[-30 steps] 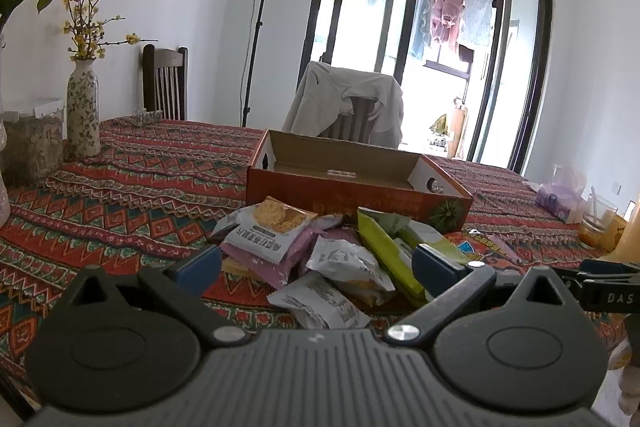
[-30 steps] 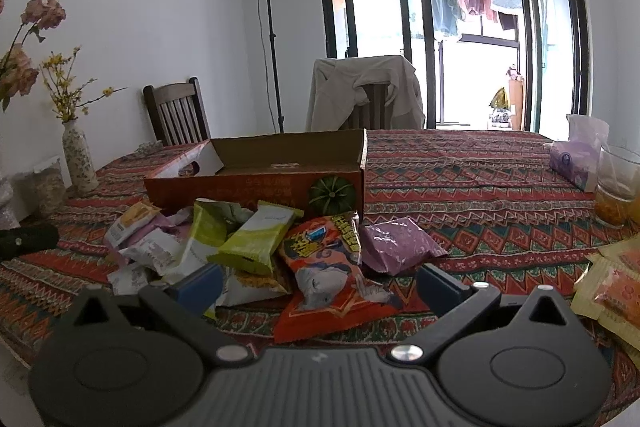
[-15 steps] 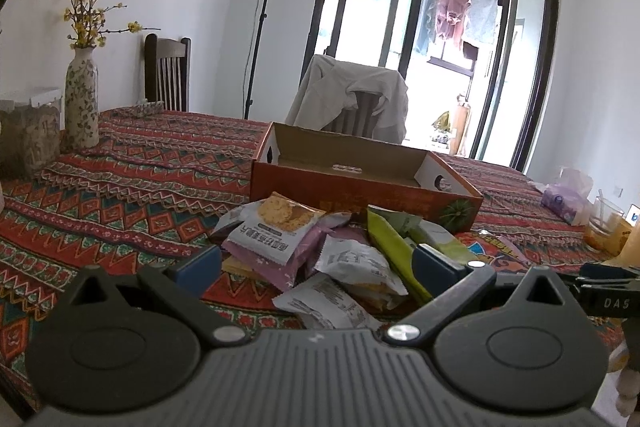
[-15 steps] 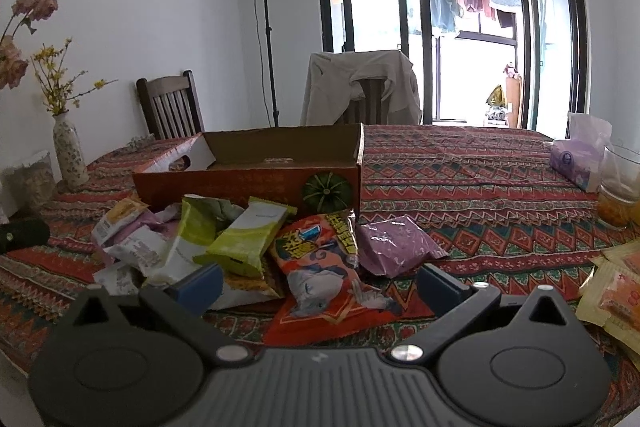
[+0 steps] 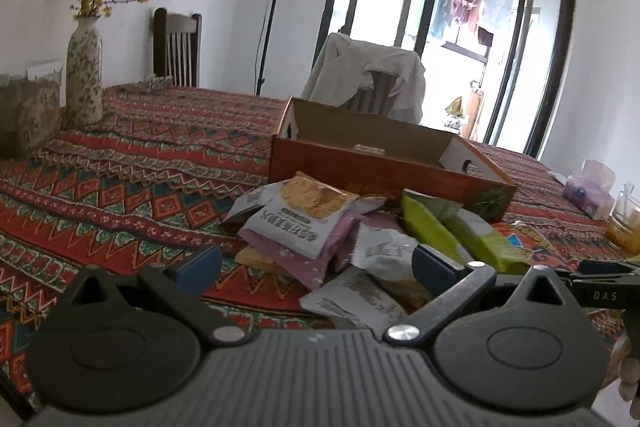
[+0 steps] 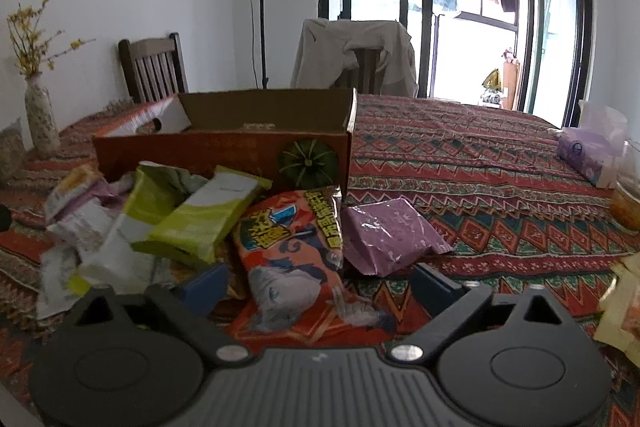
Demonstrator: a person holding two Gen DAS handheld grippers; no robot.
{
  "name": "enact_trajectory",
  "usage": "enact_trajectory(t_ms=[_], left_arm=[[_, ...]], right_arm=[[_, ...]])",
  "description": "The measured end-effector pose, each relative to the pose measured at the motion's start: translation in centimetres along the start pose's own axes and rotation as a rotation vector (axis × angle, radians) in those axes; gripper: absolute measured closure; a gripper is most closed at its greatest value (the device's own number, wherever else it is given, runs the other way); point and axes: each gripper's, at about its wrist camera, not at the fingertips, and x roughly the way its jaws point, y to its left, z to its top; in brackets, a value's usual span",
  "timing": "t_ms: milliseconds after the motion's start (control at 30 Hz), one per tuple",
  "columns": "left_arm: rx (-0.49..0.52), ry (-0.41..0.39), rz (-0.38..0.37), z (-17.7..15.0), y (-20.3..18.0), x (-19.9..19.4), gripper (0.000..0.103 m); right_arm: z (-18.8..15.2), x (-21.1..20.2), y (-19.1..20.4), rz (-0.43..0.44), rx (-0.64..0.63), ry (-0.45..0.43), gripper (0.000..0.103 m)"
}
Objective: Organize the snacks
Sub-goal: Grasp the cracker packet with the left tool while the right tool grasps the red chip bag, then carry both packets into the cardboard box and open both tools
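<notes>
A heap of snack packets lies on the patterned tablecloth in front of an open orange cardboard box [image 5: 384, 163] [image 6: 224, 147]. My left gripper [image 5: 316, 263] is open and low over the heap's left part. A white cookie packet [image 5: 300, 215], a pink packet [image 5: 296, 259] and a white wrapper [image 5: 380, 251] lie just beyond its blue fingertips [image 5: 196, 265]. My right gripper [image 6: 320, 283] hangs over an orange-red snack bag [image 6: 292, 251]. Its jaws are closing with the bag's near end between them, and the pads stand apart from it. Green packets [image 6: 200, 215] and a purple packet [image 6: 384, 231] flank that bag.
A flowered vase [image 5: 84, 75] and a clear container [image 5: 28, 115] stand at the table's left. A tissue pack [image 6: 588, 151], a glass jar [image 6: 628, 195] and yellow packets [image 6: 624, 311] sit at the right. Two chairs stand behind the table, one draped with a garment [image 6: 352, 55].
Both grippers have moved forward and lower toward the snack heap, so the packets look bigger. The right jaws have narrowed slightly.
</notes>
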Motion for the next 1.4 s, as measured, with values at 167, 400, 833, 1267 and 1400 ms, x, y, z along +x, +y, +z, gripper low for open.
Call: enact_trajectory(t_ms=[167, 400, 833, 1267, 1400], left_arm=[[-0.011, 0.021, 0.016, 0.2, 1.0, 1.4, 0.000], [-0.018, 0.047, 0.023, 0.6, 2.0, 2.9, 0.000], [0.064, 0.057, 0.048, 2.9, 1.2, 6.5, 0.000], [0.174, 0.083, 0.016, 2.8, -0.8, 9.1, 0.041], [0.168, 0.072, -0.002, 2.4, -0.8, 8.6, 0.047]], right_arm=[[0.4, 2.3, 0.4, 0.012, -0.039, 0.044, 0.020], [0.5, 4.1, 1.0, 0.002, -0.071, 0.079, 0.049], [0.9, 1.5, 0.2, -0.019, -0.043, -0.052, 0.055], [1.5, 1.0, -0.6, -0.012, -0.001, -0.101, 0.055], [1.4, 1.1, -0.8, -0.005, 0.007, -0.102, 0.055]])
